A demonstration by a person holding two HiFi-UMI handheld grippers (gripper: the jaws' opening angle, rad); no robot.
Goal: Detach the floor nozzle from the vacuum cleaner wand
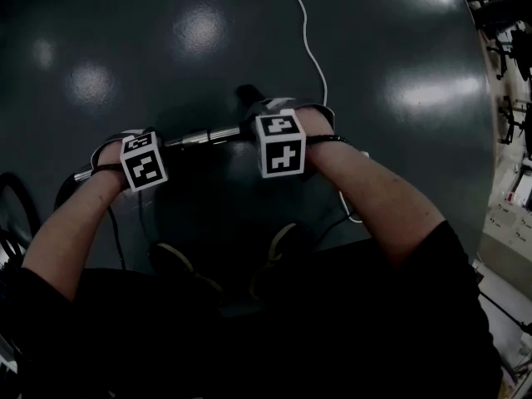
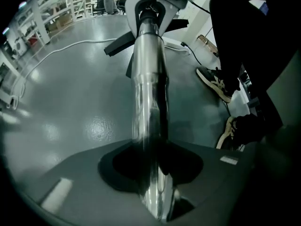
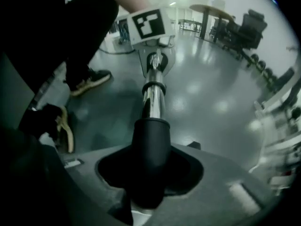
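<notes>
Chrome wand (image 2: pixel 148 102) sits clamped between my left gripper's (image 2: pixel 154 173) fingers. Further right, the right gripper (image 3: pixel 149 178) is closed round the black nozzle neck (image 3: pixel 150 147), with the joint (image 3: pixel 151 121) just beyond its fingertips, not yet parted. The risk I see: pulling askew jams that joint, or the slick wand slides through the left pads

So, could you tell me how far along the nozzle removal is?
Done: both grips are set, the left gripper on the chrome wand, the right gripper on the nozzle's black neck. In hand: the wand is held off the floor. Left: the neck sleeves the wand's end, so pulling them apart remains.
</notes>
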